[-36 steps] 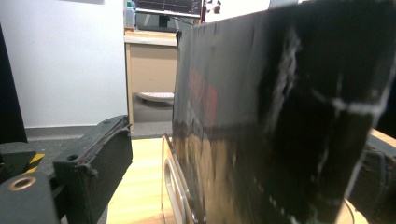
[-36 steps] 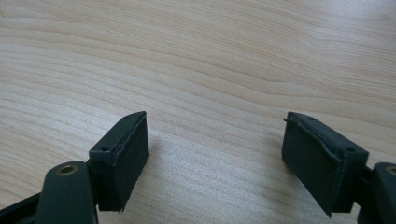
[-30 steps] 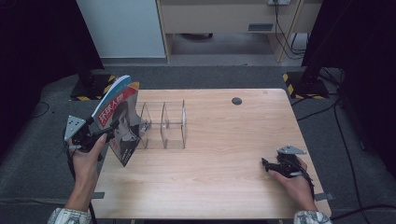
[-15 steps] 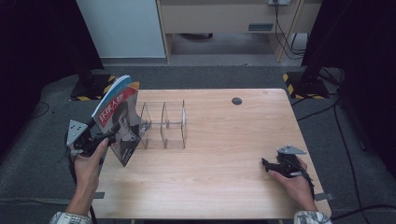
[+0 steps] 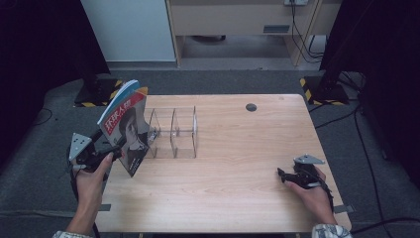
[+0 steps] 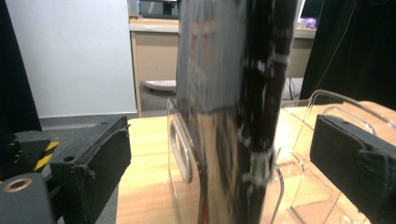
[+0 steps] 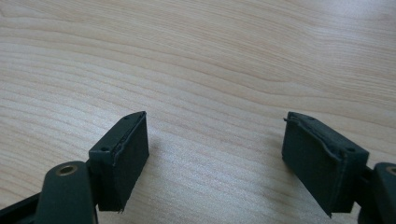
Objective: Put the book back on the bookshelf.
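Reaching in from the near left edge, forearm angled forward, with the left hand-held gripper (image 5: 106, 151) raised and its jaws standing well apart, apparently not pressing. Resting the right hand-held gripper (image 5: 283, 174) low at the near right, pointing leftward, jaws spread wide with nothing between them.

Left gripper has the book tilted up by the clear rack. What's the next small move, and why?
Probably ease the left gripper rightward, settling the tilted, red-and-white-covered book into the nearest slot of the clear acrylic divider rack. The book's lower edge sits just outside the rack's left end, leaning away. The right gripper rests open on the wooden table.
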{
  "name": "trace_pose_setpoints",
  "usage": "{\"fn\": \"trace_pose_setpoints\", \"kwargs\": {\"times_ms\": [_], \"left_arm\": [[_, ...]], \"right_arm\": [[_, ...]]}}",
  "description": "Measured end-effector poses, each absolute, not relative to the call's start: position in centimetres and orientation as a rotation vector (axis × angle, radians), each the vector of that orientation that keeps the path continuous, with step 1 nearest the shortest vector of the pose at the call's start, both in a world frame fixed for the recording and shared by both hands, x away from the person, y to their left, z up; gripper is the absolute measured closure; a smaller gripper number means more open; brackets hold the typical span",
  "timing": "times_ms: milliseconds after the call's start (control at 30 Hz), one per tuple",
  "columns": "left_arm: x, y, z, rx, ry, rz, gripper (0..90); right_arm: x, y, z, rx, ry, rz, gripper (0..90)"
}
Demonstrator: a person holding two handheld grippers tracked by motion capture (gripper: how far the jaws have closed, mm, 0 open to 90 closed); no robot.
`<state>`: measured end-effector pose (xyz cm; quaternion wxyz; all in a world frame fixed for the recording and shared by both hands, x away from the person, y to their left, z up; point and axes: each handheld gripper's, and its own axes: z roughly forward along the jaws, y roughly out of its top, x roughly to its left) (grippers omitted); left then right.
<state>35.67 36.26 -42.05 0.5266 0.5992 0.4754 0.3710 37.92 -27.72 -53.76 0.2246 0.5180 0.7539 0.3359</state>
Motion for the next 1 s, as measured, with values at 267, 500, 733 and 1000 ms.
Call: {"fn": "trace_pose_setpoints", "kwargs": {"times_ms": [267, 500, 733, 1000], "left_arm": [[34.6, 37.0, -42.9, 1.443, 1.15, 0.88, 4.8], [34.5, 37.2, -43.3, 1.447, 1.157, 0.864, 4.8], [34.4, 36.9, -42.0, 1.447, 1.131, 0.868, 5.0], [34.4, 36.7, -40.6, 1.447, 1.102, 0.882, 5.1]], "right_arm": [[37.9, -27.7, -53.8, 1.429, 2.08, 0.927, 23.0], [37.9, -27.7, -53.8, 1.428, 2.079, 0.927, 23.0], [37.9, -27.7, -53.8, 1.421, 2.081, 0.928, 23.0], [37.9, -27.7, -53.8, 1.423, 2.082, 0.928, 23.0]]}}
